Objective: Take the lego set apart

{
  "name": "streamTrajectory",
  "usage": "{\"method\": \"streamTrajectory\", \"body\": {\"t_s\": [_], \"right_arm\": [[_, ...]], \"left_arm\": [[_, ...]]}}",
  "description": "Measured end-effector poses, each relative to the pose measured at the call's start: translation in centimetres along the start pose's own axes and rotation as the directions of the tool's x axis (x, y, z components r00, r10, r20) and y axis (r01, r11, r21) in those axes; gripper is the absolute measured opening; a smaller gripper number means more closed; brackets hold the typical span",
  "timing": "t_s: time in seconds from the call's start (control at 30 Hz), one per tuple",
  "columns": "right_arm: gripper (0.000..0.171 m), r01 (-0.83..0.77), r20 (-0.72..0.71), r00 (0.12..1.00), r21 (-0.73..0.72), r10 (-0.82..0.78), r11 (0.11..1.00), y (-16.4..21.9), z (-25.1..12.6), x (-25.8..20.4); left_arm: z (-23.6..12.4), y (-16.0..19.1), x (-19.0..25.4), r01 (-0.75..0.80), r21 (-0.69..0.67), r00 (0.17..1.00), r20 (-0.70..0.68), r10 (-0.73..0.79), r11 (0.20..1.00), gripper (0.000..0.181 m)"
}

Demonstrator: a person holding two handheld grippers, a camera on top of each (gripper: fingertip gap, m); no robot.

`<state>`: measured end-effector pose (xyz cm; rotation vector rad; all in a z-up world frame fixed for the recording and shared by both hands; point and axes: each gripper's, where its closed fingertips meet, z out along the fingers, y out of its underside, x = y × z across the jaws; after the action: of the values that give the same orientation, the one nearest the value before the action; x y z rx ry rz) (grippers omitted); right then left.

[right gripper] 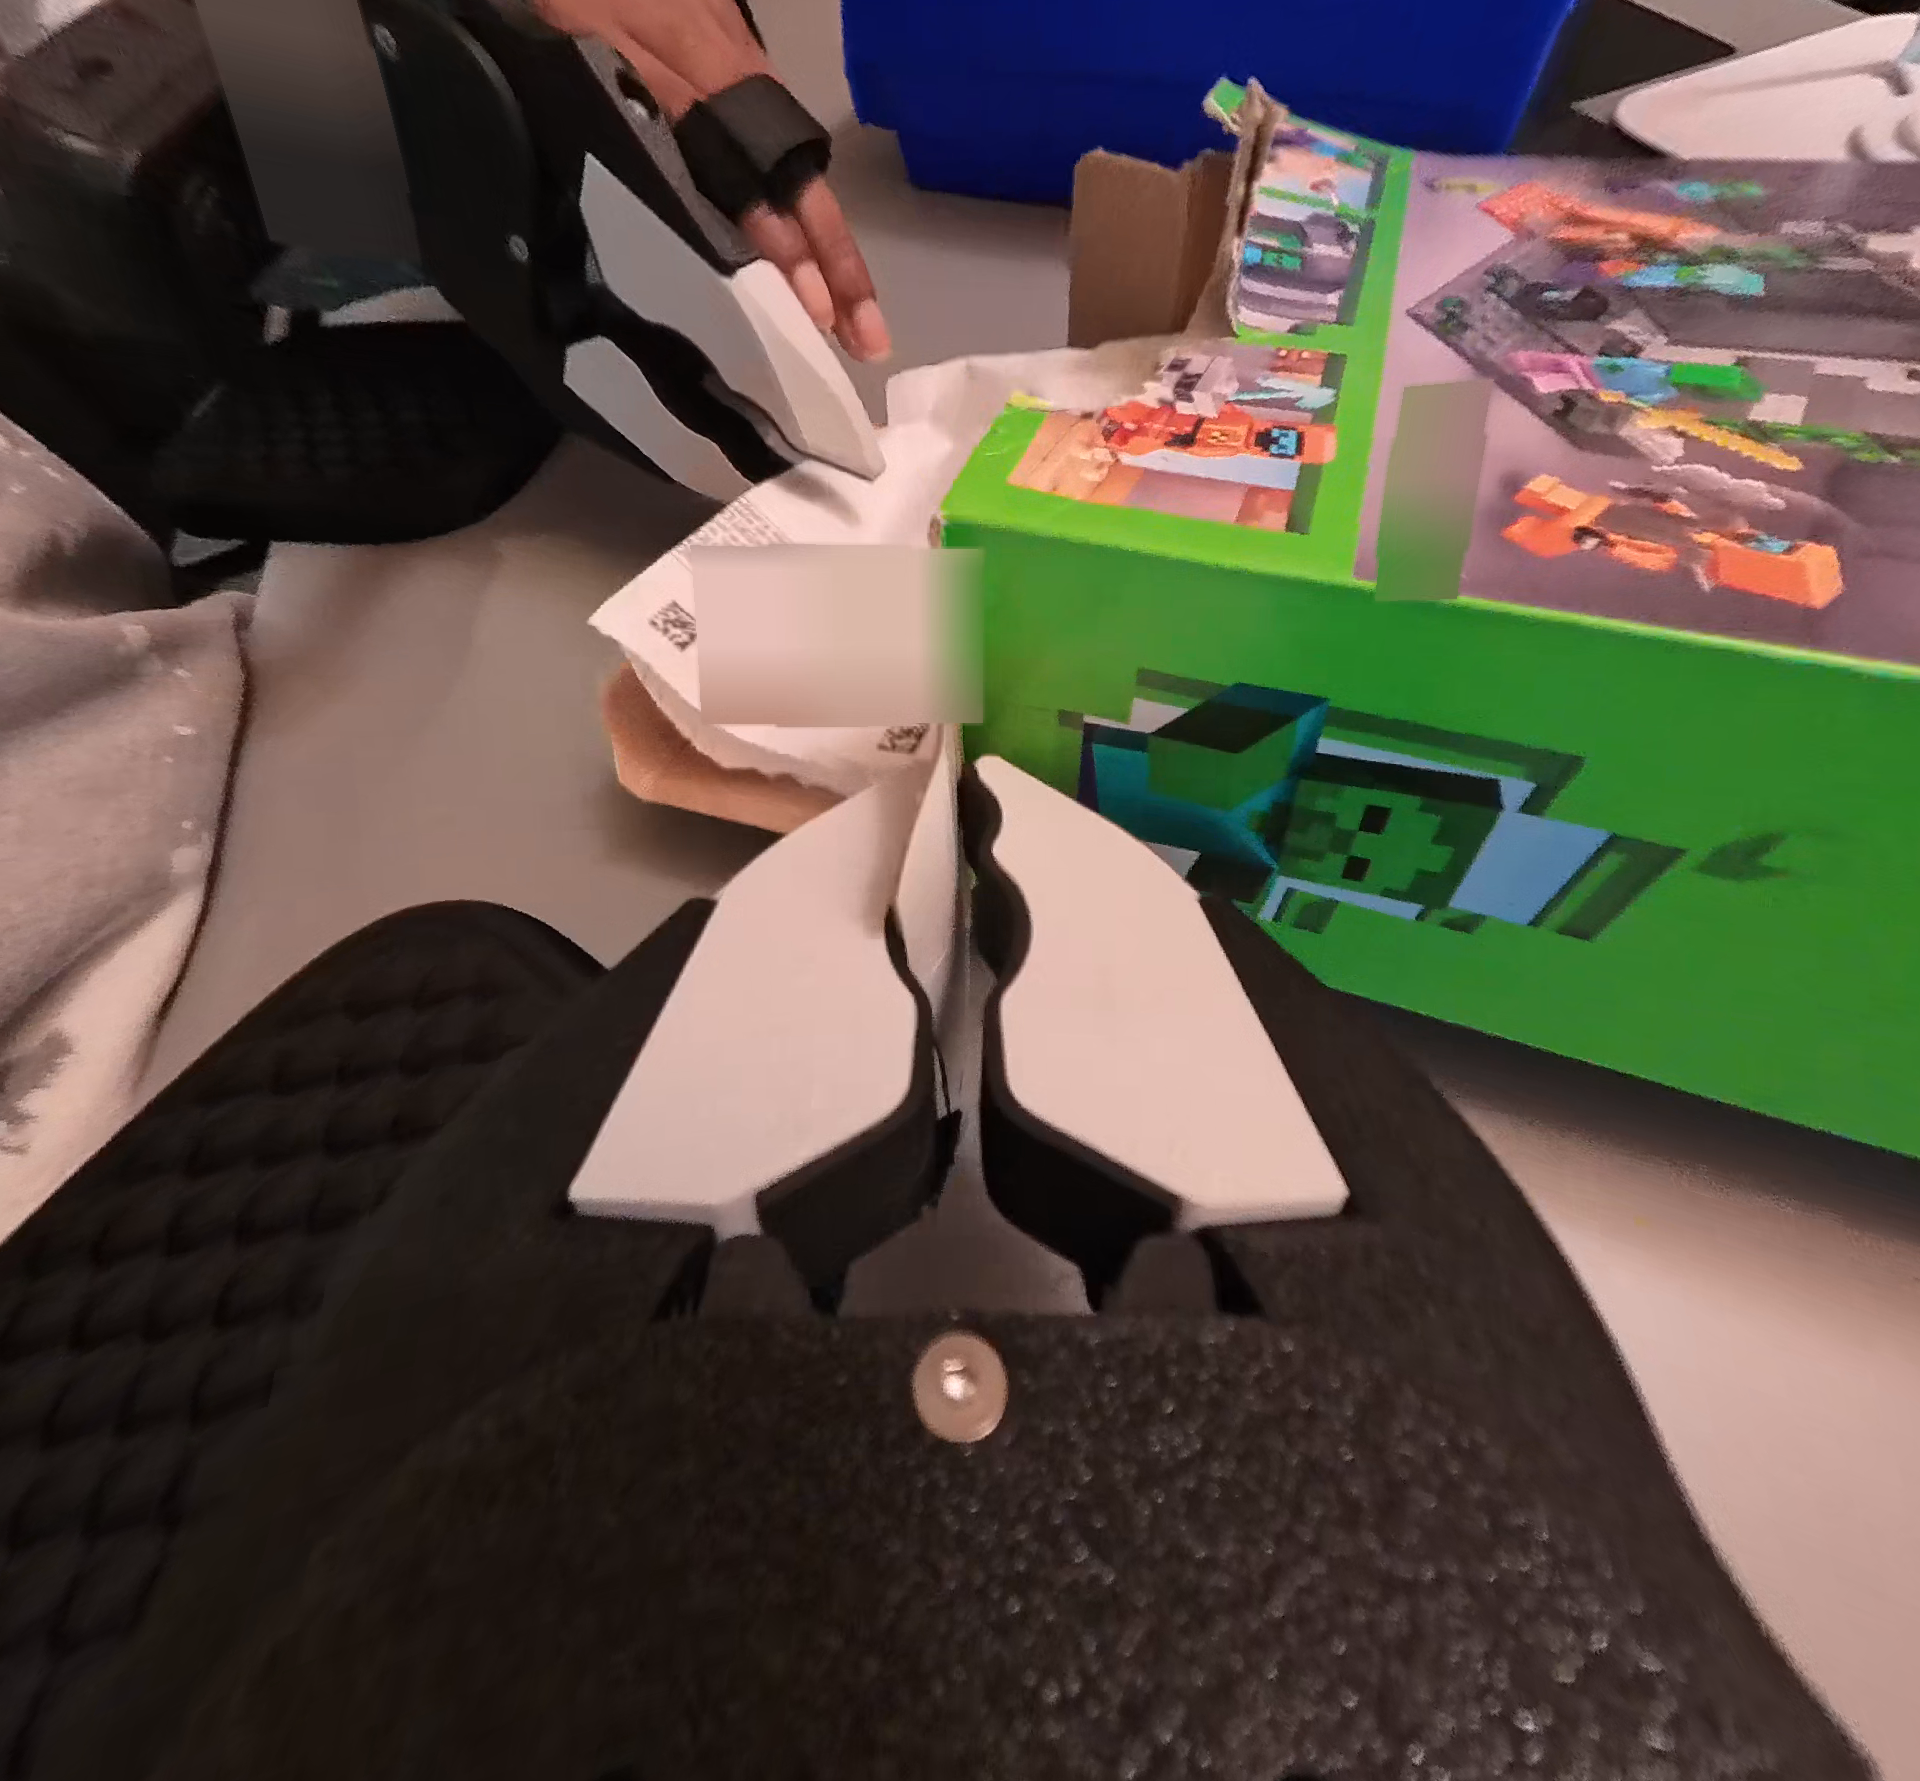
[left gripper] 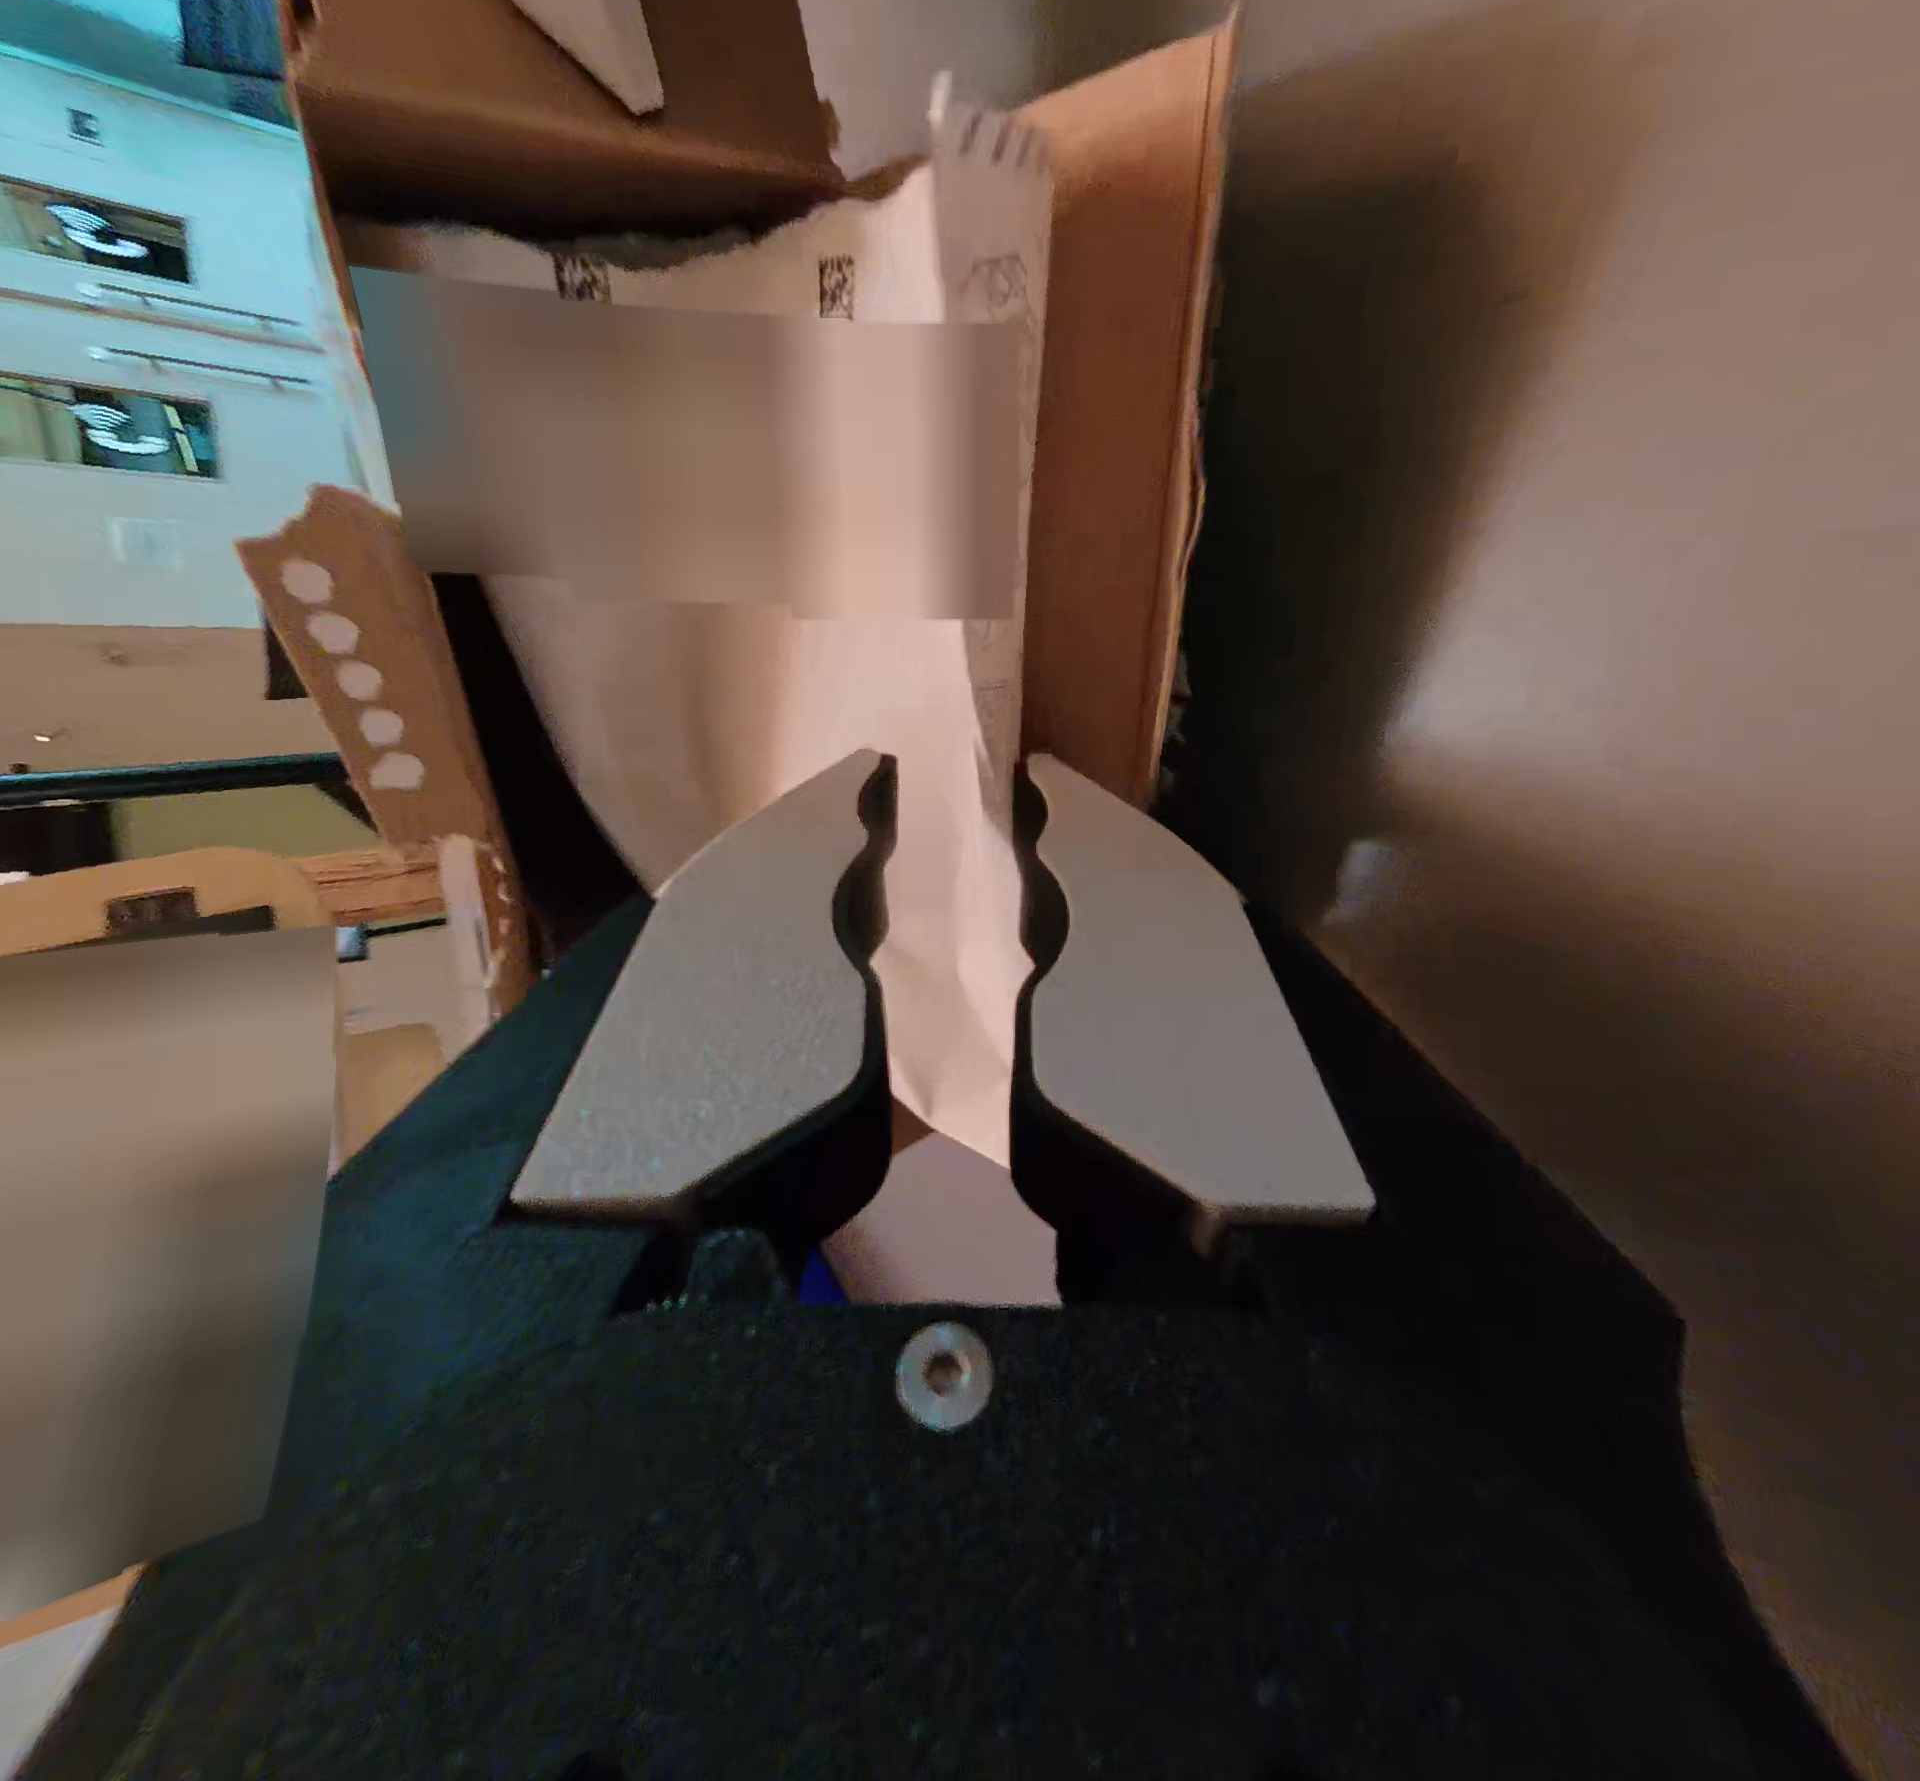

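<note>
Box (right gripper: 1455, 692) torn open, both claws (left gripper: 951, 858) (right gripper: 961, 858) pinching white paper bag (right gripper: 831, 505) half out, bricks unseen, everything left.

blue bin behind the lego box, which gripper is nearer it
Left. The left gripper sits at the white paper bag, just before the blue bin; the right gripper is back at the box's near corner.
</note>
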<state>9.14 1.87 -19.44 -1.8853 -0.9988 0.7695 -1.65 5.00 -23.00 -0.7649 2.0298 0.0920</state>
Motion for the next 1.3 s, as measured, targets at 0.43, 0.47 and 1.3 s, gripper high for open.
{"method": "streamTrajectory", "body": {"t_s": [0.43,0.47,1.3], "right_arm": [[0.013,0.085,-0.382,0.907,-0.248,-0.178,0.965,4.6,1.1,2.2],[0.006,0.074,-0.382,0.909,-0.247,-0.167,0.966,4.6,1.5,2.3],[0.001,-0.340,0.518,0.845,0.331,0.131,0.880,-16.4,-6.5,-7.3]], "left_arm": [[1.9,0.6,0.5,-0.016,-0.042,1.000,0.015,0.017,0.999,0.000],[1.9,0.6,-0.1,-0.009,-0.039,0.999,0.049,0.011,0.999,0.000],[-11.0,-6.0,-23.6,-0.066,-0.026,0.991,0.118,0.069,0.997,0.000]]}}
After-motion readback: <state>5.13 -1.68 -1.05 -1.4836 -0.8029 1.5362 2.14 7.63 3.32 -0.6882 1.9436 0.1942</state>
